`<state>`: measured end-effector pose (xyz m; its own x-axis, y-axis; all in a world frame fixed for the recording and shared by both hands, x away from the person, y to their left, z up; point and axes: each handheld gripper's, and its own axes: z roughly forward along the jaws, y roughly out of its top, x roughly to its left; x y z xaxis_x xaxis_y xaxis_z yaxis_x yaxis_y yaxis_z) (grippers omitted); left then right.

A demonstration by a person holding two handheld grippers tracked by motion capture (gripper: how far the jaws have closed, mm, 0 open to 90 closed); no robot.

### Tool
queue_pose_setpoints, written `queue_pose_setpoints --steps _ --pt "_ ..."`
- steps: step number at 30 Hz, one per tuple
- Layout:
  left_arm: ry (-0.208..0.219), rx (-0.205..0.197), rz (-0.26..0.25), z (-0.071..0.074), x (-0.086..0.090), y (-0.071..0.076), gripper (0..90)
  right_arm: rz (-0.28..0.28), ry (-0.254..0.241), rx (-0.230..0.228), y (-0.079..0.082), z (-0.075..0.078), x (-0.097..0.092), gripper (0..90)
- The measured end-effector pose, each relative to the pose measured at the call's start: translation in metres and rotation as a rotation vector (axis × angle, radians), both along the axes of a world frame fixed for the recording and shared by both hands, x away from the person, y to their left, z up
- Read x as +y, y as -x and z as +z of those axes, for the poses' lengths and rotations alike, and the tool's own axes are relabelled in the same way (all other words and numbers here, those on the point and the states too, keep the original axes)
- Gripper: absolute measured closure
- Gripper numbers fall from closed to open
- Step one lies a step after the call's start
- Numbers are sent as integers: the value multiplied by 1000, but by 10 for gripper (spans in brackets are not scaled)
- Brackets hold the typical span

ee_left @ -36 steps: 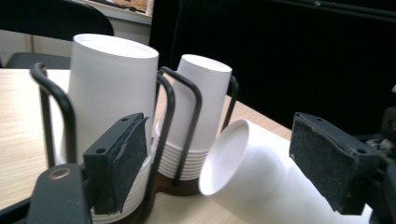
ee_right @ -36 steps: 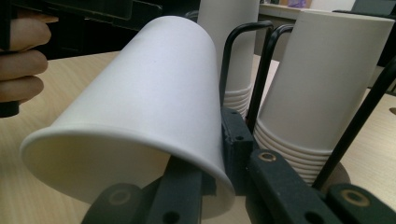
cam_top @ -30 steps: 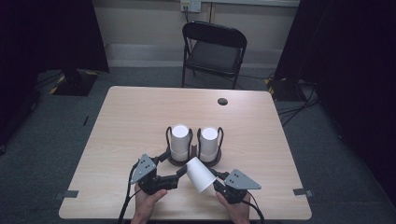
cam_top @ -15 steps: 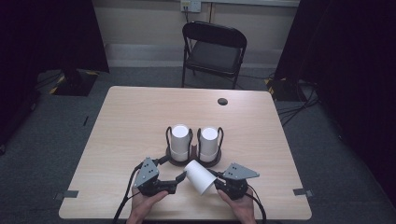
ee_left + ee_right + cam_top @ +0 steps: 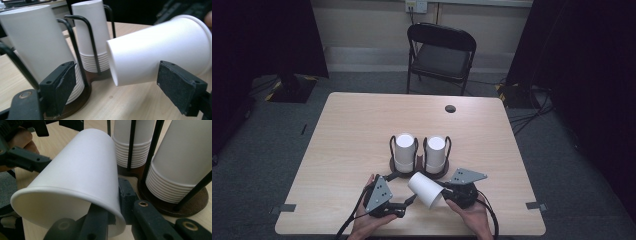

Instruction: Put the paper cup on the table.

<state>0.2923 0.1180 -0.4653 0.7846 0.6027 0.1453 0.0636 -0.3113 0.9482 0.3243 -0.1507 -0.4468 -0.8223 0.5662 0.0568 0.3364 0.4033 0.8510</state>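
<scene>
You have a light wooden table (image 5: 342, 150) on grey carpet (image 5: 257, 165). A small dark round disc (image 5: 450, 108) lies on the table near its far edge, well apart from everything else. Behind the table stands a black folding chair (image 5: 439, 55), facing you. A wall socket (image 5: 416, 6) sits on the pale wall above it. Black curtains (image 5: 262, 35) hang at both sides, with cables (image 5: 532, 112) on the floor at the right.

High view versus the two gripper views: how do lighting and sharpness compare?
High view: evenly lit table, dark surround, fine detail soft. Left gripper view: the loose paper cup is bright and near washed out, the near pads slightly soft. Right gripper view: the cup rim is crisp, stacked cups gently shaded.
</scene>
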Motion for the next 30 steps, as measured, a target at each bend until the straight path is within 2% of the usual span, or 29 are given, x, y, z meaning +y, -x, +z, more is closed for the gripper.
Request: queue_pose_setpoints --steps 2,6,10,12,18,22,24,25,27,30 --pt "-26 -7 -16 -1 -3 1 157 5 14 12 -1 1 1 860" --pt "-41 -21 -58 -4 -7 4 155 29 46 31 -3 3 3 859" --pt "-65 -26 -65 -6 -9 4 155 42 62 46 -6 4 4 859" --pt "-83 -36 -85 -7 -10 5 155 52 88 73 -9 7 5 859" --pt "-162 -65 -109 -5 -16 6 156 78 153 127 -17 11 9 859" --pt "-176 -76 -126 -4 -18 5 155 98 175 150 -21 12 12 859" --pt "-207 -83 -136 -2 -20 6 141 108 199 169 -23 13 16 859" --pt "-228 -93 -143 -2 -22 6 133 111 203 171 -23 13 16 859" --pt "-230 -94 -146 -2 -22 6 134 112 213 172 -23 13 18 860" --pt "-267 -113 -175 -3 -27 7 170 110 216 183 -24 13 19 867"
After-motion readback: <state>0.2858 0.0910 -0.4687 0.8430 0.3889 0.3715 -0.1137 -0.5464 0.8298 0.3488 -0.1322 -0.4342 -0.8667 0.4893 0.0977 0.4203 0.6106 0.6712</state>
